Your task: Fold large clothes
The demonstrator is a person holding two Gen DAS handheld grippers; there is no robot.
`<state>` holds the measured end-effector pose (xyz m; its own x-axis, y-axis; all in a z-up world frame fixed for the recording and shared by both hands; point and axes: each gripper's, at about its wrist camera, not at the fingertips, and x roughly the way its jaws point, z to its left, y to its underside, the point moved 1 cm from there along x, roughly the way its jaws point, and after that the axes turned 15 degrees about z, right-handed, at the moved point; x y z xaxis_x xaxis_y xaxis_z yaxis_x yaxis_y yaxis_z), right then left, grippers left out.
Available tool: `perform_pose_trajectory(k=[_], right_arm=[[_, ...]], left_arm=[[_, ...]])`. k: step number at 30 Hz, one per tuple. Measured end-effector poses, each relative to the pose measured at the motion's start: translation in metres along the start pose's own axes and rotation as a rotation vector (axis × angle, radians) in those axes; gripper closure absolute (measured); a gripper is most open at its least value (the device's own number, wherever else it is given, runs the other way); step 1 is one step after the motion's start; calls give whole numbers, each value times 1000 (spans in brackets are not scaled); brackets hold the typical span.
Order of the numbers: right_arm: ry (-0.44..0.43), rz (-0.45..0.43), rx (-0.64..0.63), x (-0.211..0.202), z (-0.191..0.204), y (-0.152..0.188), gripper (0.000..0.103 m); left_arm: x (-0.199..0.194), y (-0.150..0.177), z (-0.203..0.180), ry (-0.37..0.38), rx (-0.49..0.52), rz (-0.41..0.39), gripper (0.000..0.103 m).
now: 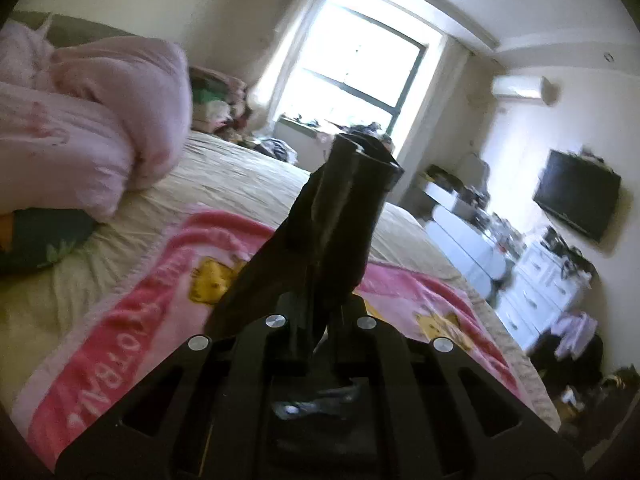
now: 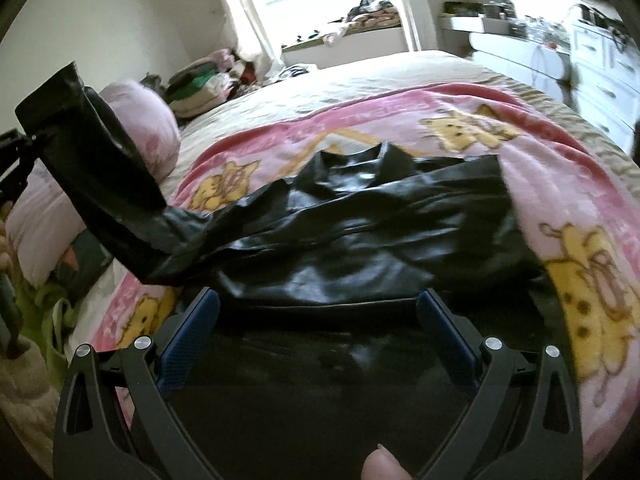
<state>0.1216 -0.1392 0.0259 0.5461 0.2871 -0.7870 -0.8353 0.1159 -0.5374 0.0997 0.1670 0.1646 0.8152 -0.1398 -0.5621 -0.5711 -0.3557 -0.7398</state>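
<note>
Black jacket point(image 2: 360, 232) spread on the pink blanket point(image 2: 560, 184) — one sleeve point(image 2: 104, 184) lifted.

Left gripper point(image 1: 320, 320) is clamped on that sleeve, raising it toward ten o'clock; right gripper point(image 2: 318, 308) hangs wide apart over the jacket's near hem at six o'clock, gripping nothing.

Pink cartoon-print blanket point(image 2: 400, 120), spread over a bed with a cream bedspread point(image 1: 240, 176). Pink duvet point(image 1: 92, 120), bunched at the head end. Dark green cushion point(image 1: 40, 240), partly under it. Heap of folded clothes point(image 2: 208, 80) by the wall. Bright window point(image 1: 356, 68). Wall air conditioner point(image 1: 520, 88). Wall-mounted television point(image 1: 576, 200). White drawer units point(image 1: 536, 284), cluttered on top.
</note>
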Motion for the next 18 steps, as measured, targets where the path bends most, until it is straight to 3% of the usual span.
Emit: perform_pose_trajectory(k=[18], right_arm=[[76, -60, 188, -46, -93, 17, 5]], left_arm=[[91, 90, -108, 128, 263, 253, 103]])
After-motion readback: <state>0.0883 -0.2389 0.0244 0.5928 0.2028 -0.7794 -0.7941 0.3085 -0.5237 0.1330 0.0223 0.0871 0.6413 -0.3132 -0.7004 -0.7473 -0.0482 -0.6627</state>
